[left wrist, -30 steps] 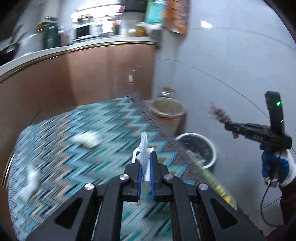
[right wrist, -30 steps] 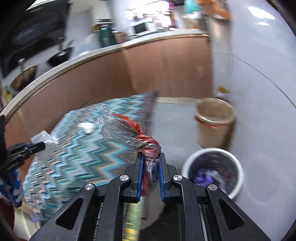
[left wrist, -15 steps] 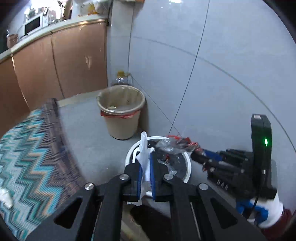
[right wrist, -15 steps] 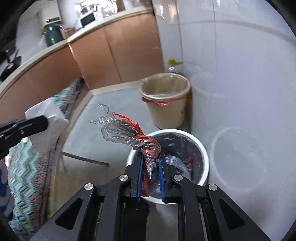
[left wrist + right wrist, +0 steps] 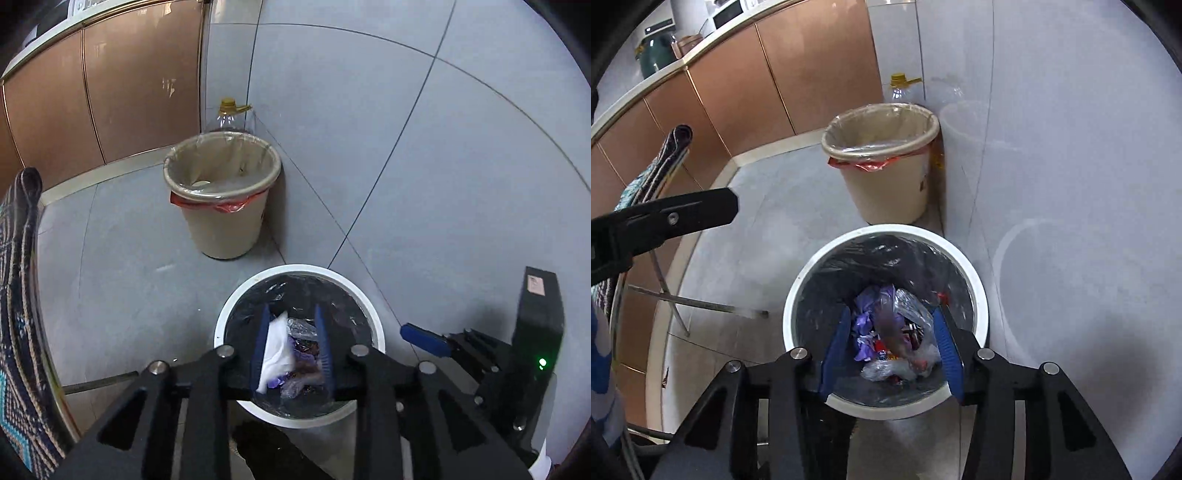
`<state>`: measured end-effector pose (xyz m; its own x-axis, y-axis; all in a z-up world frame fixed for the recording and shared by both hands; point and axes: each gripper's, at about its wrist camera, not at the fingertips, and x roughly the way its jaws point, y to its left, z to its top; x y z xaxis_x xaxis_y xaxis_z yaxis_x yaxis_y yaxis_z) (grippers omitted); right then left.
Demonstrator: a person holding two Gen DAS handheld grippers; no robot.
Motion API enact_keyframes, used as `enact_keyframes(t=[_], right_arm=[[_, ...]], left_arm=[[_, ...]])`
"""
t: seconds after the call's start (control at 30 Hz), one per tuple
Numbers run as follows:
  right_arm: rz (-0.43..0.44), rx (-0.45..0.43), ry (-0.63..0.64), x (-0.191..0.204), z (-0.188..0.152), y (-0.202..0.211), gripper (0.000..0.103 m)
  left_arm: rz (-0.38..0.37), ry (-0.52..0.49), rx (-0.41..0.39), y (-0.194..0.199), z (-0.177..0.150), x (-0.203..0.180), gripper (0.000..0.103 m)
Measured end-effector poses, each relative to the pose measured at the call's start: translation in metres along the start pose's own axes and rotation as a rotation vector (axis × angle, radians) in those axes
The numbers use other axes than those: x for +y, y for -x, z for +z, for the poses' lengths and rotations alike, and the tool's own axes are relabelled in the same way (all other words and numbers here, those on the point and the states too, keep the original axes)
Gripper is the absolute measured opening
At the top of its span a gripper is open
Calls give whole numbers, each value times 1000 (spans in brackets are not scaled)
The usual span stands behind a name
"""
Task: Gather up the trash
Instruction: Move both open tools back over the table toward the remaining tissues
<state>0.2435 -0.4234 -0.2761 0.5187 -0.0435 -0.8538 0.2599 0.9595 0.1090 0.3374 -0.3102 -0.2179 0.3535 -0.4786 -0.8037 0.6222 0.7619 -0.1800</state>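
Observation:
A white bin with a black liner stands on the floor by the wall, in the left wrist view (image 5: 369, 314) and the right wrist view (image 5: 975, 280). My left gripper (image 5: 291, 321) is open over it; a white tissue (image 5: 277, 347) is between its blue pads, dropping into the bin. My right gripper (image 5: 892, 315) is open and empty above the bin. A clear plastic wrapper with red print (image 5: 912, 332) lies on purple trash (image 5: 866, 317) inside. The right gripper also shows at the right of the left wrist view (image 5: 424, 338).
A beige bin with a clear liner (image 5: 221, 199) (image 5: 882, 162) stands just behind the white one, a plastic bottle (image 5: 231, 118) behind it. Brown cabinets (image 5: 768, 88) run along the left. A zigzag-cloth table edge (image 5: 18, 295) is at left, its metal legs (image 5: 668, 295) nearby.
Both grippers moved over the white bin and opened. The plastic wrapper dropped from the right gripper into the bin; the tissue left the left gripper's grip.

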Motion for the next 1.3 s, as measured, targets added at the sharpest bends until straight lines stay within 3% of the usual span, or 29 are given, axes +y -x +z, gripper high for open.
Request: enact_keyframes(t=[0.23, 0.47, 0.8, 0.93, 1.17, 1.23, 1.3], right_arm=[[-12, -23, -10, 3, -5, 18, 53], [14, -106, -9, 22, -6, 64, 57], [67, -238, 26, 58, -11, 147, 58], [85, -279, 50, 73, -16, 176, 58], [106, -323, 117, 105, -31, 217, 59], [108, -335, 140, 115, -34, 227, 59], [113, -345, 158, 122, -37, 235, 59]], left_arm=[[6, 8, -62, 27, -3, -4, 25], [71, -9, -210, 102, -15, -14, 25], [193, -41, -339, 195, -43, -20, 25], [229, -35, -384, 231, -62, -20, 35], [286, -4, -442, 279, -93, -11, 37], [303, 6, -459, 290, -101, -7, 51], [323, 18, -482, 303, -111, -2, 51]])
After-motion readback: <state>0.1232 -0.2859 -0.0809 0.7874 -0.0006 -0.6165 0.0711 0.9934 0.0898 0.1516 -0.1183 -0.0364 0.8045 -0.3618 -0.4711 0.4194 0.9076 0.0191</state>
